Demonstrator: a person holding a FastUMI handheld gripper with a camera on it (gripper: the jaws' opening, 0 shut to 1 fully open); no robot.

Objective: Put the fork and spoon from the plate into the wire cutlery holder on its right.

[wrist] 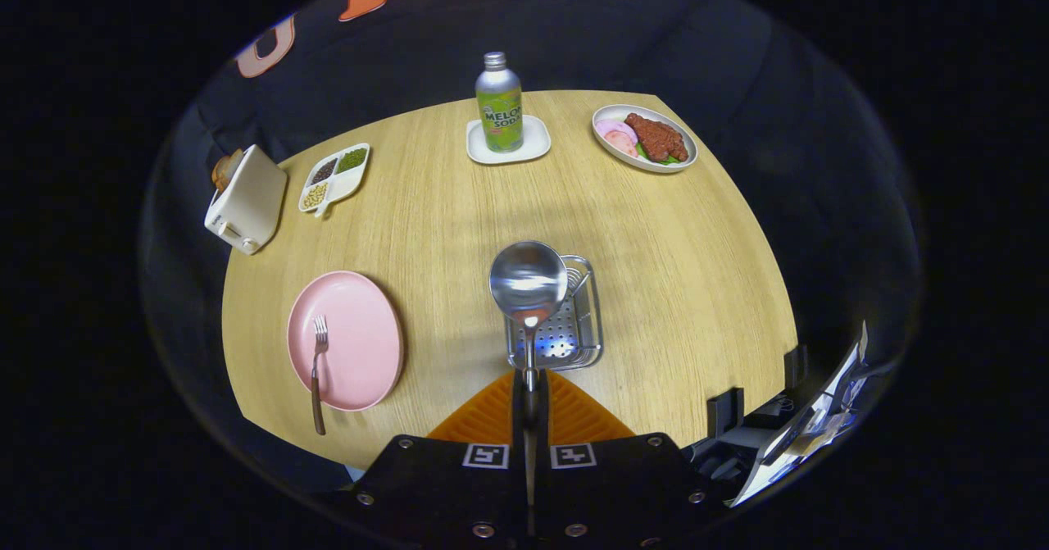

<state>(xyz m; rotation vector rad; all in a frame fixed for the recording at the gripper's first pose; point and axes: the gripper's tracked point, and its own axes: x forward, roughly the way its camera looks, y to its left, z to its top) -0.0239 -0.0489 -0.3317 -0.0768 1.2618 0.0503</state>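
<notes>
The tool points forward and down, fingers clamped on the spoon handle, bowl up over the wire cutlery holder. The fork lies on the pink plate (left of the holder).

Spoon handle hidden between fingers; bowl covers holder corner.

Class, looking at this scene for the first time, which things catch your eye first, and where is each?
First the spoon, clamped by its handle in the gripper, its shiny bowl raised above the wire cutlery holder. Then the pink plate beside the holder, with the fork lying on it. Beyond them stands a green soda bottle on a white coaster.
</notes>
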